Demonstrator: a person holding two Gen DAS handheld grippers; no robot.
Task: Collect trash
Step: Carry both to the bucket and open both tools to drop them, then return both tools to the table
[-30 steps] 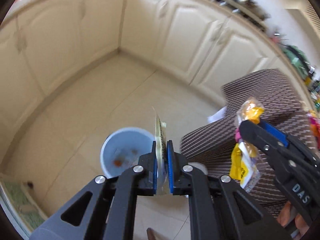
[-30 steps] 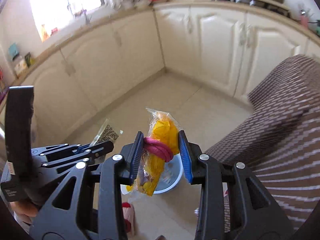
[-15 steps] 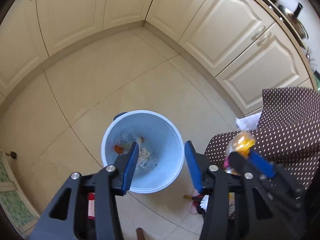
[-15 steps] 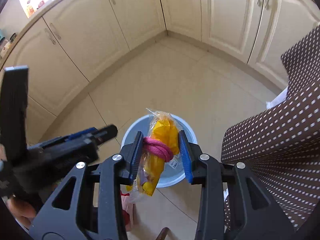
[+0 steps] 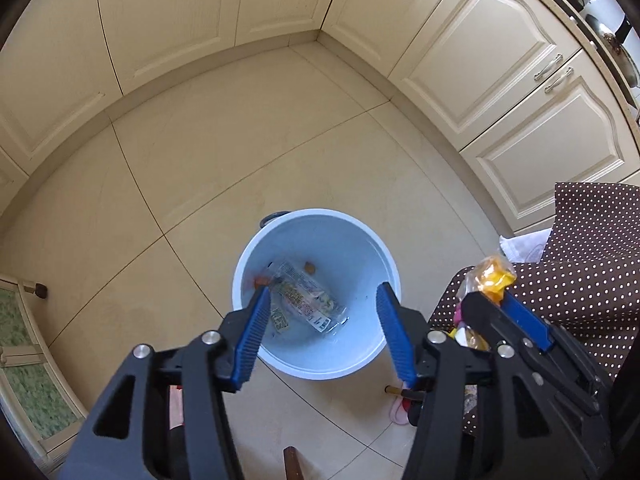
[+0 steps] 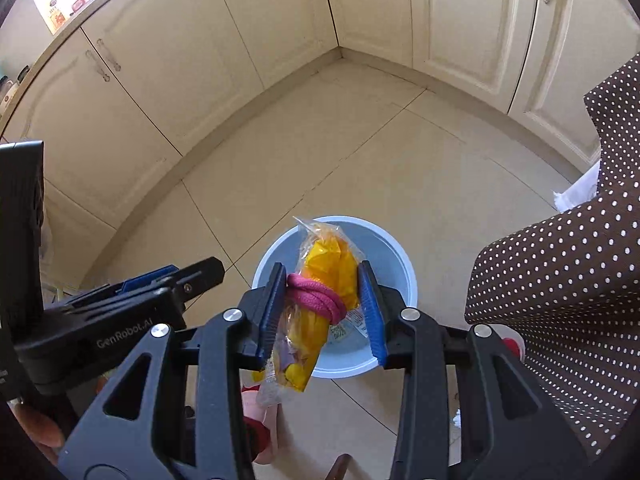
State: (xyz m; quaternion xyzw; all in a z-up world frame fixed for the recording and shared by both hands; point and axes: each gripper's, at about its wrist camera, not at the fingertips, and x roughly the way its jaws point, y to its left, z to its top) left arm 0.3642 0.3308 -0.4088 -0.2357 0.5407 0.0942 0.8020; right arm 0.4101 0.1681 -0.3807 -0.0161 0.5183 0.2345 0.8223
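Observation:
A pale blue bin (image 5: 316, 213) stands on the tiled floor below both grippers. A printed clear wrapper (image 5: 308, 300) lies at its bottom with small scraps. My left gripper (image 5: 322, 292) hangs over the bin with its jaws opening and nothing between them. My right gripper (image 6: 322, 276) is shut on a clear bag of yellow stuff (image 6: 332, 260) tied with a pink cord (image 6: 316, 300), held above the bin (image 6: 400, 256). That bag (image 5: 494, 278) and the right gripper (image 5: 490, 298) show at the right of the left wrist view. The left gripper (image 6: 196, 272) shows at the left of the right wrist view.
Cream cabinets (image 5: 500, 60) line the floor on two sides and meet in a corner. A brown white-dotted cloth (image 6: 560, 300) hangs at the right, close to the bin. A pink slipper (image 6: 264, 412) lies on the floor near the bin. White fabric (image 6: 576, 192) pokes out by the cloth.
My left gripper opened and the wrapper it held dropped into the bin. Both grippers came down and tilted toward the bin. The right gripper still holds the yellow bag.

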